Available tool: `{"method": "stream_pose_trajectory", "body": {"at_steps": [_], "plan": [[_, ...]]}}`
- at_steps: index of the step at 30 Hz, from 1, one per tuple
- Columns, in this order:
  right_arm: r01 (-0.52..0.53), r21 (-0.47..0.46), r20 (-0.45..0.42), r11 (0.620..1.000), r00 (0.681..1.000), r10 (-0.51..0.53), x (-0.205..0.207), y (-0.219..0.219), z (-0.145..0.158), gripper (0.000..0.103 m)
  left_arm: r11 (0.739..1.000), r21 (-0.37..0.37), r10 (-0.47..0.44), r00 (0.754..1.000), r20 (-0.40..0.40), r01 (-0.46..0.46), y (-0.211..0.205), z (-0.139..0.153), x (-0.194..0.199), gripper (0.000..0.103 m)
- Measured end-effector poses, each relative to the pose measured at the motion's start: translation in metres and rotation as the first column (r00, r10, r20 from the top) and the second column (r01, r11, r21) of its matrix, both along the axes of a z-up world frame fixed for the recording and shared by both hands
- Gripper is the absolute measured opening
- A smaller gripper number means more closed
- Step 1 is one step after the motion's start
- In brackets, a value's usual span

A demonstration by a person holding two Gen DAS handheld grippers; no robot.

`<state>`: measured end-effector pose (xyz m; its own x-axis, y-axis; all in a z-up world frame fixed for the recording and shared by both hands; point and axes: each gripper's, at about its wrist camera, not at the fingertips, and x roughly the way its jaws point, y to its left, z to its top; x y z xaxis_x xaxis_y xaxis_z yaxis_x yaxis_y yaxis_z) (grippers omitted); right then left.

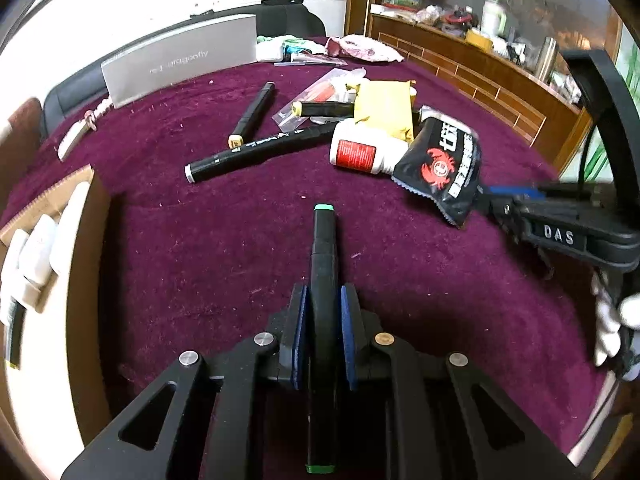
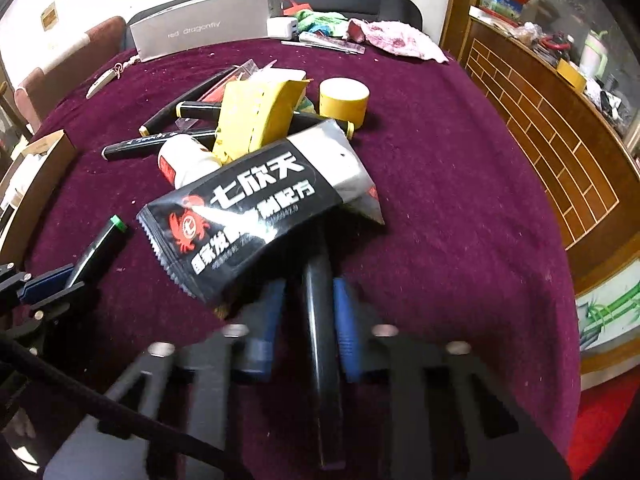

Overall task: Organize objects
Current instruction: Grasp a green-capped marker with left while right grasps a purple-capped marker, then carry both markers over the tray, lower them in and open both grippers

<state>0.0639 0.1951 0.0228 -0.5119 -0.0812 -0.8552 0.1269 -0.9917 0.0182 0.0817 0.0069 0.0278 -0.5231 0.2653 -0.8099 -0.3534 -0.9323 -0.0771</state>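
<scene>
Markers are being gathered: I am pinching the green-capped marker point(image 1: 324, 276) in the left gripper point(image 1: 324, 320), the right gripper point(image 2: 308, 320) clamping another marker point(image 2: 320, 320) beneath the black packet point(image 2: 256, 208), lifting slowly.

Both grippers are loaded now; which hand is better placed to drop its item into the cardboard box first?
Left, probably. The left gripper holds the green-capped marker beside the cardboard box; the right gripper sits farther away.

A wooden cabinet point(image 2: 560, 140) holds what looks like a kettle point(image 2: 596, 54).
</scene>
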Motion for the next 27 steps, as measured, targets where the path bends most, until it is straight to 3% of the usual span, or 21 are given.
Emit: {"method": "stream_pose_trajectory", "body": {"at_steps": [7,14,22,27], "plan": [[0.026,-0.178,0.023,0.984,1.000,-0.022,0.030,0.018,0.008,0.013,0.993,0.116,0.035,0.999,-0.028,-0.032,-0.028,0.014,0.018,0.012],[-0.010,-0.304,-0.057,0.953,0.998,-0.008,0.068,0.011,0.032,0.013,0.972,0.227,0.086,0.989,-0.118,-0.058,-0.063,0.046,0.051,0.012],[-0.147,-0.335,-0.188,0.931,0.978,0.087,0.092,-0.034,0.081,0.013,0.951,0.279,0.201,0.955,-0.219,-0.136,-0.116,0.078,0.085,0.012],[-0.256,-0.368,-0.245,0.894,0.954,0.173,0.098,-0.077,0.107,0.013,0.924,0.339,0.283,0.914,-0.289,-0.179,-0.157,0.100,0.110,0.012]]}}
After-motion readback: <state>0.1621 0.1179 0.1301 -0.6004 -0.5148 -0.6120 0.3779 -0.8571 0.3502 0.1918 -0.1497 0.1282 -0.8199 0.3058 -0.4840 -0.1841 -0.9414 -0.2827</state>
